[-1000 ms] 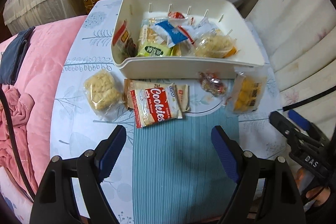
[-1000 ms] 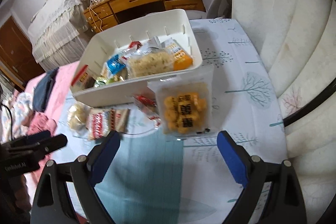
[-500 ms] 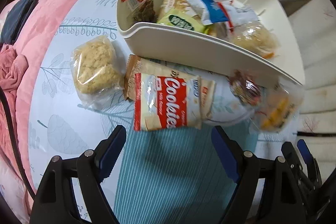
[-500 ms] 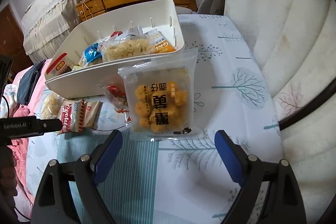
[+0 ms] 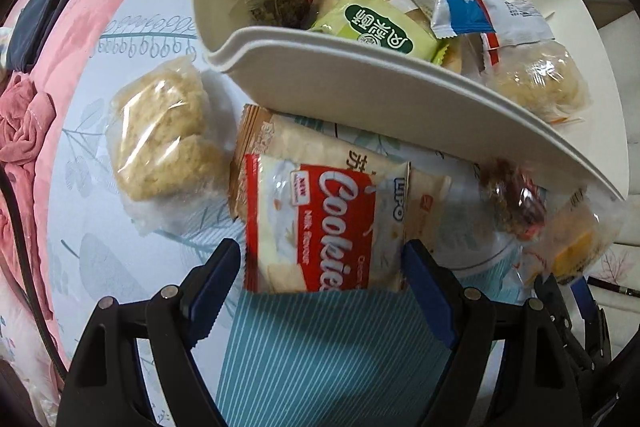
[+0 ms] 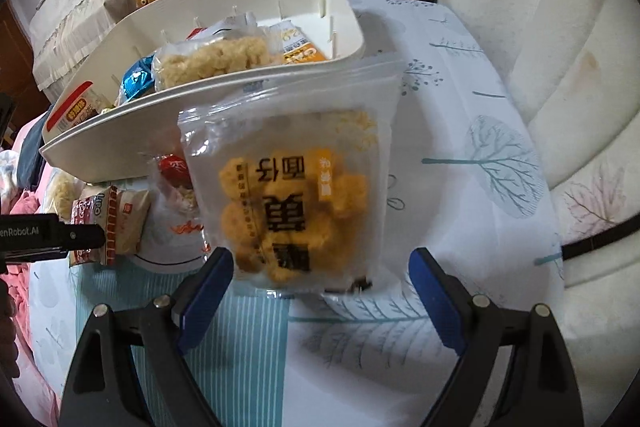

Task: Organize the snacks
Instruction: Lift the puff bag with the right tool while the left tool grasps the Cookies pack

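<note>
Two grippers, left gripper (image 5: 322, 273) and right gripper (image 6: 320, 277), hang with fingers apart around a cookie packet (image 5: 324, 227) and a yellow snack bag (image 6: 296, 203) on the tablecloth (image 6: 460, 187) beside the bin (image 6: 224, 95); I'd worry the cookie packet drags its neighbour (image 5: 264, 143) underneath along.

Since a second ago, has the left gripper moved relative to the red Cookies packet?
Yes. The left gripper has come down toward the Cookies packet; its open blue fingers now straddle the packet's near end, without pressing it, where earlier they were short of it over the striped cloth.
</note>
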